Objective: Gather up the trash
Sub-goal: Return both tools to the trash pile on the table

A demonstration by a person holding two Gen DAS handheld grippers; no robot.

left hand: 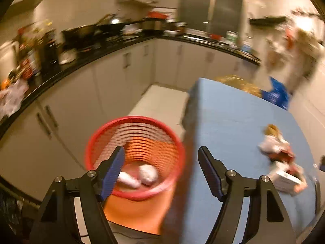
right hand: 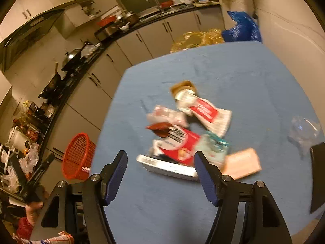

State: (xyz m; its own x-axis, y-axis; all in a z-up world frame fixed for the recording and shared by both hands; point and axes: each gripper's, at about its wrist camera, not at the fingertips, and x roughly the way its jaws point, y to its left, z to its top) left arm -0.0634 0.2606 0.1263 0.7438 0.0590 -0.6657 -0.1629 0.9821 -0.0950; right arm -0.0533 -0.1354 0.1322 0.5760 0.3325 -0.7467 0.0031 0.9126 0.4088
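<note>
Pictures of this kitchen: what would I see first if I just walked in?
Probably the bright red basket on the floor beside the blue table, with two white crumpled lumps at its bottom. Next, the messy pile of wrappers and cartons in the middle of that table. Each open hand-held gripper, left and right, holds nothing.

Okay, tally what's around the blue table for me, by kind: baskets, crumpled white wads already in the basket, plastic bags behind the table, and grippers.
Red basket: 1
White wads in the basket: 2
Plastic bags behind the table, one yellow, one blue: 2
Grippers, left and right, both open and empty: 2
Total: 7
The blurred litter pile on the table is left uncounted.
</note>
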